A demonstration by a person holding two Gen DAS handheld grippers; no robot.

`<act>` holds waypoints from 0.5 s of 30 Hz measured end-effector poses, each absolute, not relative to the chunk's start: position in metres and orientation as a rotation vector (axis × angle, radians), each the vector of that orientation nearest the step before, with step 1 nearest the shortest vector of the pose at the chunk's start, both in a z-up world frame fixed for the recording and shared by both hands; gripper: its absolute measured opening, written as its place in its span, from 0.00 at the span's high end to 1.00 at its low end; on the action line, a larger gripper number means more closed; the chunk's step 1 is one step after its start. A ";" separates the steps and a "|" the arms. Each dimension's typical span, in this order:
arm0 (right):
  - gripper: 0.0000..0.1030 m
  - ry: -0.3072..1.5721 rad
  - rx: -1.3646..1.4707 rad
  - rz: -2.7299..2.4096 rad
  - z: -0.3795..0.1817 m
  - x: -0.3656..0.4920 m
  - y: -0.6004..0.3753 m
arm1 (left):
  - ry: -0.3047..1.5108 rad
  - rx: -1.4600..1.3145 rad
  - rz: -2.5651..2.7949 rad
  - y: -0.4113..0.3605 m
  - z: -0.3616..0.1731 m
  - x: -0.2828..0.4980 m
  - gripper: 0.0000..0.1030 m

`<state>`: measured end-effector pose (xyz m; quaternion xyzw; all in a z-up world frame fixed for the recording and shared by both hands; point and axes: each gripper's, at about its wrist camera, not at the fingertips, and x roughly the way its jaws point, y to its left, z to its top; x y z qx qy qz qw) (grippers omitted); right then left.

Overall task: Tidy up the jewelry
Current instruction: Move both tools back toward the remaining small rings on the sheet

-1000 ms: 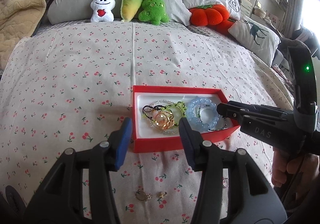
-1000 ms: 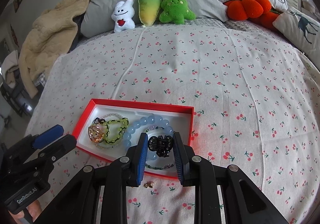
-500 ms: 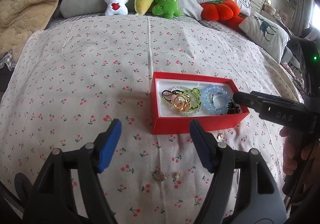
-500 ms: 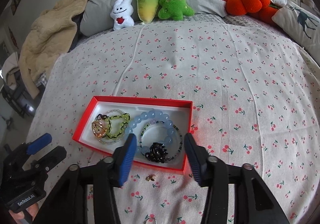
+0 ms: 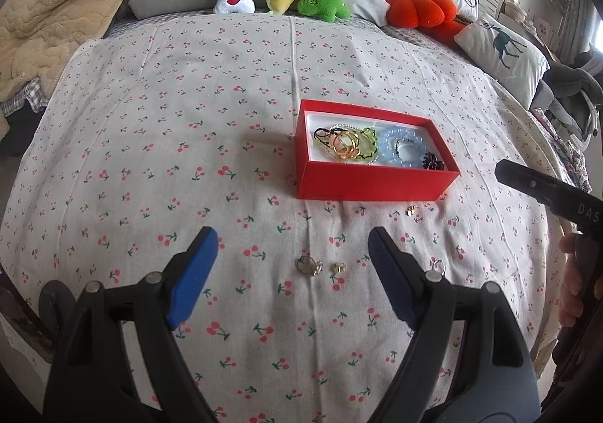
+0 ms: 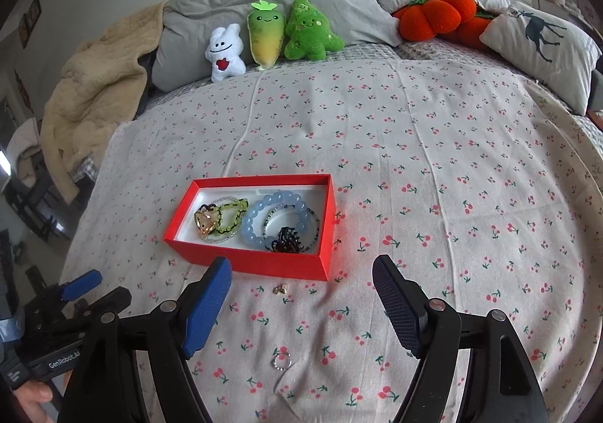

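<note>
Left gripper (image 5: pixel 290 261) first: its blue pads are spreading wider and nothing sits between them. Just ahead, on the cherry-print bedspread (image 5: pixel 150 159), lie a small silver ring with a stone (image 5: pixel 309 265) and, touching distance to its right, a tiny gold earring (image 5: pixel 339 267). Both lie inside the line of the jaws, so this hand looks the nearer one for them.

Moving right, the red rectangular cardboard box (image 6: pixel 264 261) lies with its long side across the view, holding a pale blue bead bracelet (image 6: pixel 260 219), green beads, a gold piece and a black clip (image 6: pixel 284 240).

Right gripper (image 6: pixel 301 291) is opening too, empty. A little gold stud (image 6: pixel 280 288) lies between its tips, just short of the box wall; a beaded silver ring (image 6: pixel 282 360) lies nearer the camera, low between the fingers.

Another ring (image 5: pixel 438 265) peeks from behind the left gripper's right finger, partly cut off. These small pieces are too tiny to tell their exact shape.
</note>
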<state>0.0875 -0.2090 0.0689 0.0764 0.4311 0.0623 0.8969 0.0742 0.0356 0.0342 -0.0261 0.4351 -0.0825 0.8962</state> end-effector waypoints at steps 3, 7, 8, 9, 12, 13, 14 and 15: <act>0.21 0.893 0.158 0.125 0.070 0.069 -0.211 | 0.912 -0.042 -0.168 0.036 0.032 0.062 0.20; 0.19 0.907 0.157 0.117 0.067 0.046 -0.212 | 0.932 -0.037 -0.167 0.035 0.028 0.047 0.20; 0.19 0.911 0.158 0.117 0.066 0.041 -0.212 | 0.938 -0.039 -0.167 0.035 0.027 0.043 0.20; 0.19 0.915 0.161 0.117 0.064 0.035 -0.212 | 0.945 -0.040 -0.165 0.035 0.025 0.039 0.19; 0.19 0.930 0.170 0.110 0.057 0.020 -0.212 | 0.963 -0.045 -0.163 0.036 0.019 0.028 0.19; 0.19 0.935 0.172 0.109 0.054 0.015 -0.212 | 0.968 -0.047 -0.163 0.036 0.017 0.025 0.19; 0.19 0.939 0.172 0.108 0.051 0.010 -0.211 | 0.972 -0.049 -0.165 0.036 0.015 0.022 0.19; 0.19 0.943 0.172 0.106 0.048 0.005 -0.211 | 0.978 -0.050 -0.165 0.036 0.013 0.018 0.19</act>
